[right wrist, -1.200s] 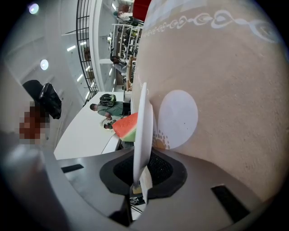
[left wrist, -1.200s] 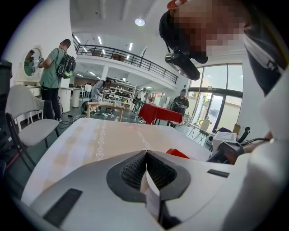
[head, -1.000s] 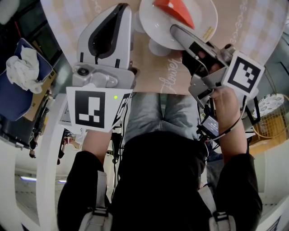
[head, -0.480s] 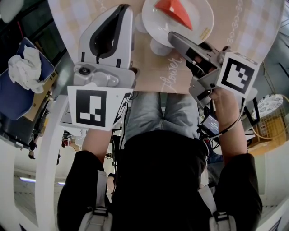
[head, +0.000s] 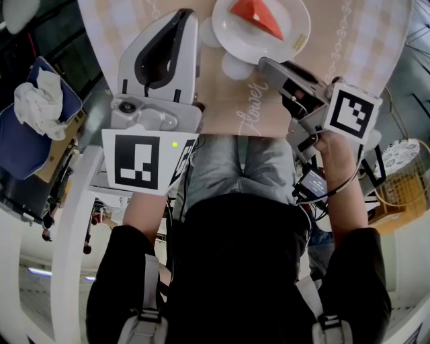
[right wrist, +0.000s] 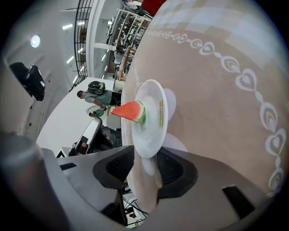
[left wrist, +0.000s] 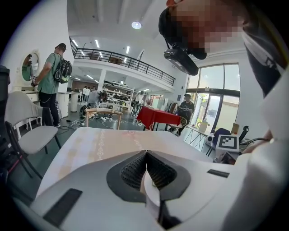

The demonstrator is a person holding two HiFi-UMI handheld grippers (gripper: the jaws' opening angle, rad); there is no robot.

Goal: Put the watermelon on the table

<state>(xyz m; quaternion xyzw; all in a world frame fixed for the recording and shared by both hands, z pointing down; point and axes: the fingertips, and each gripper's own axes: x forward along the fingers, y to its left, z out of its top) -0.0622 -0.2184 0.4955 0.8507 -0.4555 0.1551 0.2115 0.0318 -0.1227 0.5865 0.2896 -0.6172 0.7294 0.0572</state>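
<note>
- Head view: watermelon (head: 254,13), a red wedge, lies on a white plate (head: 282,37). The plate sits on the table (head: 363,40), which has a beige patterned cloth.
- Head view: left gripper (head: 181,17) is over the table, left of the plate and apart from it. Right gripper (head: 269,66) points at the plate's near rim with its tip just beside the rim. Can't tell if they touch.
- Head view: white cloth (head: 37,94) lies on something blue off the table, far left.
- Left gripper view: left gripper (left wrist: 145,155) has its jaws pressed together with nothing between them. The table (left wrist: 104,140) is straight ahead, with bare cloth in front of the tips.
- Right gripper view: right gripper (right wrist: 145,164) has its jaws spread and is holding nothing. The plate (right wrist: 151,131) is just ahead, its rim lined up with the gap.
- Right gripper view: watermelon (right wrist: 131,111) is on the plate, green rind edge visible, untouched by either jaw. The table (right wrist: 216,103) fills the right side.
</note>
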